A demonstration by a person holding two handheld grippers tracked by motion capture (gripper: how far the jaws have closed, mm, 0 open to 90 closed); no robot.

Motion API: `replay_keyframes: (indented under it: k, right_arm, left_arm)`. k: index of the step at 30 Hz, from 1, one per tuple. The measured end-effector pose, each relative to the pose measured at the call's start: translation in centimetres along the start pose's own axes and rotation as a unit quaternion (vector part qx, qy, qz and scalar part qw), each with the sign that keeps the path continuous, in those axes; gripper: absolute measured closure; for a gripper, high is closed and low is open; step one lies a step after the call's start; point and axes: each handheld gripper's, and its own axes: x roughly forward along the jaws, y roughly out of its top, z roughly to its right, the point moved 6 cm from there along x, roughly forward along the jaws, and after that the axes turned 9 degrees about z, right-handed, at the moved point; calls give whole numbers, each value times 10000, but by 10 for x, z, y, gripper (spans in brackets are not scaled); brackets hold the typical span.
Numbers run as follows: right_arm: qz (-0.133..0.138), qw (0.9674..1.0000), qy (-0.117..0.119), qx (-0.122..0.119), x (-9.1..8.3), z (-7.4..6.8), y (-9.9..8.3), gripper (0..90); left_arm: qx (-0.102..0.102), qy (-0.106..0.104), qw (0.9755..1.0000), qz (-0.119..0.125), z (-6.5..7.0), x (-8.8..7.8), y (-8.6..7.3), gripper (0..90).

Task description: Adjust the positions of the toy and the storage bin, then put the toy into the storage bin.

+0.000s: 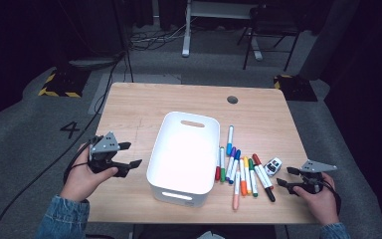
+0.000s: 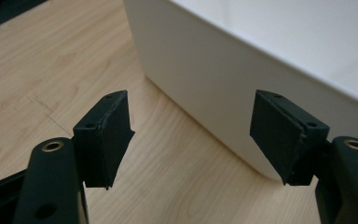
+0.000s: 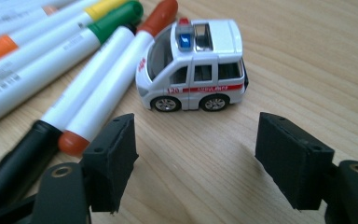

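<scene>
High view: a wooden table carried a white bin set toward its near edge, about midway between the left and right edges; to the bin's right lay a loose cluster of markers, one blue-capped marker lying apart toward the far edge, and a small white toy car just beside the cluster on its right. My left gripper was held over the table's left part, jaws apart, pointing at the bin's left wall with nothing between them. My right gripper sat near the near right corner, jaws apart, pointing at the toy car and clear of it. Left gripper view: my two black jaws stood spread, bare wood between them; the white bin rose just ahead, its corner nearest the right-hand jaw, whether touching I could not tell. Right gripper view: my jaws stood open and empty; the toy car, white with a red stripe and a roof light, stood on its wheels just beyond them, side-on, its front against the red-capped marker; a black-capped marker lay beside the left-hand jaw.
</scene>
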Motion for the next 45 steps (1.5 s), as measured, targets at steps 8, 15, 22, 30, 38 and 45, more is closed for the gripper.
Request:
replay_keyframes:
  k: [8,15,22,30,38,45]
  right_arm:
    - [44,9999,98,85,-16,-12,14,437]
    - [53,9994,241,230,-24,-20,31,501]
    - [113,9993,303,166,-24,-22,50,497]
    - [-3,9994,358,30,-16,-26,67,533]
    - [-111,9989,457,-63,1,-31,82,581]
    - [-351,9987,371,-51,22,-27,83,596]
  left_arm:
    - [-125,-9,9999,14,7,10,-25,271]
    - [-456,-14,9989,-89,11,27,-63,278]
    - [-558,316,9972,-385,4,36,-93,270]
    - [-560,704,9942,-588,-2,39,-110,208]
    - [-669,640,9938,-614,-3,38,-111,204]
    - [-726,704,9931,-591,-2,38,-111,204]
